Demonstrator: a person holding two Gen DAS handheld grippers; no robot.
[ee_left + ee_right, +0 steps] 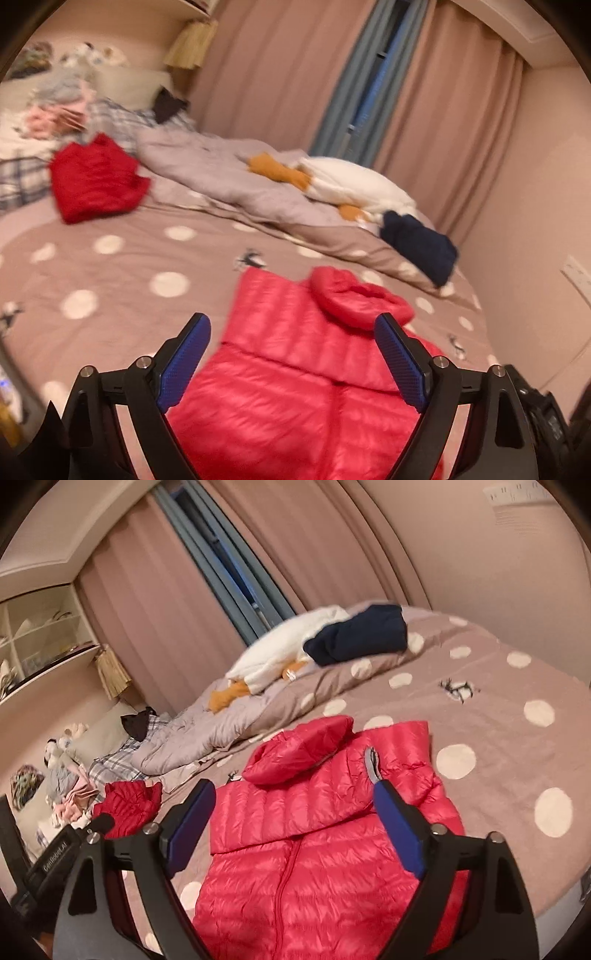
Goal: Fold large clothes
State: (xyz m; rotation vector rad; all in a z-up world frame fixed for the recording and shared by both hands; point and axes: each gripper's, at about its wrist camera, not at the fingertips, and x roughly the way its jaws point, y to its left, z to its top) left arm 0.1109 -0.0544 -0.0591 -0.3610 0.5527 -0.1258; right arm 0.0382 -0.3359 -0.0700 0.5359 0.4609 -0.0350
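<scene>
A bright red hooded puffer jacket [295, 387] [314, 849] lies on the dotted bedspread [110, 280] [498, 709], zip side up. Its upper part is folded across and its hood [354, 299] [299, 749] lies bunched on top. My left gripper [293, 325] hovers over the jacket's middle, open, its blue pads [184, 365] wide apart with nothing between them. My right gripper [295, 788] is open too, above the fold below the hood, its fingers clear of the fabric. A grey cuff lining [371, 766] shows beside its right fingertip.
A folded dark red jacket [96, 181] [129, 805] lies further up the bed. A folded navy garment [421, 247] [358, 635] rests beside a white plush goose [354, 184] [291, 642] on a rumpled grey duvet [221, 170]. Mixed clothes [62, 107] are piled by the pillows. Curtains [155, 602] and a wall border the bed's far side.
</scene>
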